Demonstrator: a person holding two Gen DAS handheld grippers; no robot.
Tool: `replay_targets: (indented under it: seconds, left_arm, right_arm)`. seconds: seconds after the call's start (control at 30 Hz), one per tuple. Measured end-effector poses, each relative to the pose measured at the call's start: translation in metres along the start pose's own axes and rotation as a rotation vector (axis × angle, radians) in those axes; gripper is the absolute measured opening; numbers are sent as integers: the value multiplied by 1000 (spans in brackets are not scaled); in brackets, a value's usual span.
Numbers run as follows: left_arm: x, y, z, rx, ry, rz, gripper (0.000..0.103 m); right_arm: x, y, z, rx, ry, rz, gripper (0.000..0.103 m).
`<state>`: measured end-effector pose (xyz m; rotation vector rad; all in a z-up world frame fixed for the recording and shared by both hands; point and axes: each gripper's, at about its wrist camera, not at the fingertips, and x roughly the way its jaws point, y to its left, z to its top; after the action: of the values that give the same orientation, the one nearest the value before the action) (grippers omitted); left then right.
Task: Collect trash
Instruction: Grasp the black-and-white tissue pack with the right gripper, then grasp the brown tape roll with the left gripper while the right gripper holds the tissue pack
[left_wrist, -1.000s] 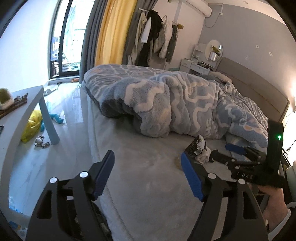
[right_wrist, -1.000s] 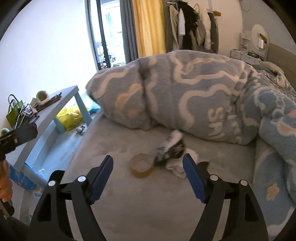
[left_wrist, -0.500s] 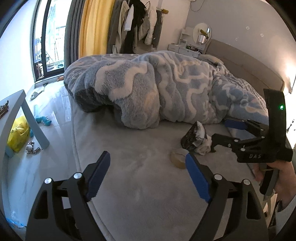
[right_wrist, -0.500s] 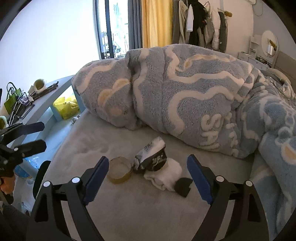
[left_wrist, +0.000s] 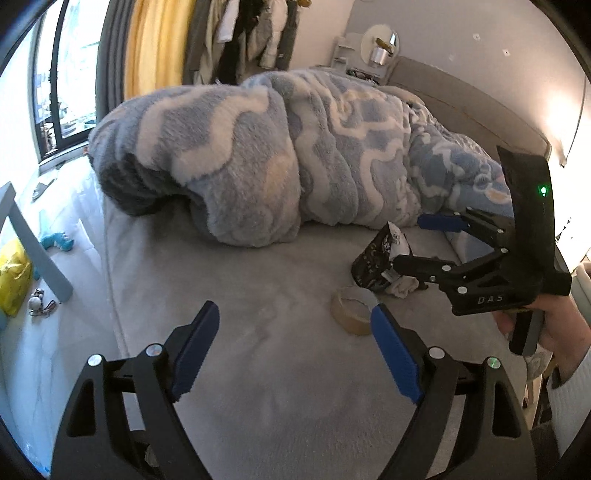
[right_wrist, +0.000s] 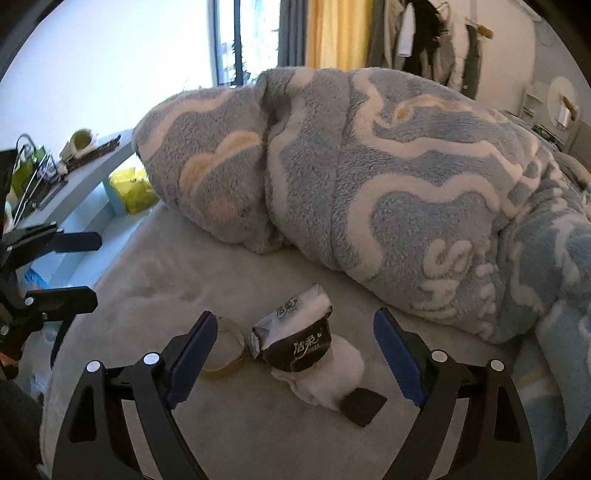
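Observation:
A black and white tissue packet (right_wrist: 295, 336) lies on the grey bed sheet (right_wrist: 155, 288), with a tape roll (right_wrist: 223, 347) to its left, a white crumpled tissue (right_wrist: 328, 376) under it and a small black scrap (right_wrist: 362, 406) at its right. My right gripper (right_wrist: 295, 354) is open, its blue pads either side of the packet and just short of it. In the left wrist view the packet (left_wrist: 376, 262) and tape roll (left_wrist: 351, 310) lie ahead right, with the right gripper (left_wrist: 417, 243) open around the packet. My left gripper (left_wrist: 291, 350) is open and empty over bare sheet.
A bulky blue and white fleece blanket (right_wrist: 369, 173) is piled right behind the trash. A grey side table (right_wrist: 85, 173) with small items stands left of the bed, a yellow bag (right_wrist: 135, 190) under it. Small toys (left_wrist: 57, 242) lie on the floor.
Both grippers have moved forward and lower toward the trash. The right gripper's open fingers now flank the tissue packet. Nothing has been gripped.

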<state>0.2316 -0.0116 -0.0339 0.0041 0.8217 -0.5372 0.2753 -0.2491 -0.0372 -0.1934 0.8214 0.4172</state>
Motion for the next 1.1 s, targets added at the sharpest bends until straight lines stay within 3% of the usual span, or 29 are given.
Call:
replay_targets:
  seconds: [0.27,0.4,0.7,0.83,1.1]
  left_arm:
    - [29,-8,-3,62,69,-37,86]
    - [40,-11,-1,67,78,-53,86]
    - [58,-16,3,108,94,-96,86]
    - [67,-22,3,130,105,-125,86]
    - [85,-37,0,172,132,-166,85]
  right_arm:
    - [25,-1,-2,-72,68,11,87]
    - [37,-3,-2,-87,96,23,74]
    - [49,-4,1,-95,112,61,65]
    - [56,-4,3,-92,123,87,51]
    - [47,-20,13,-2,65,151,48]
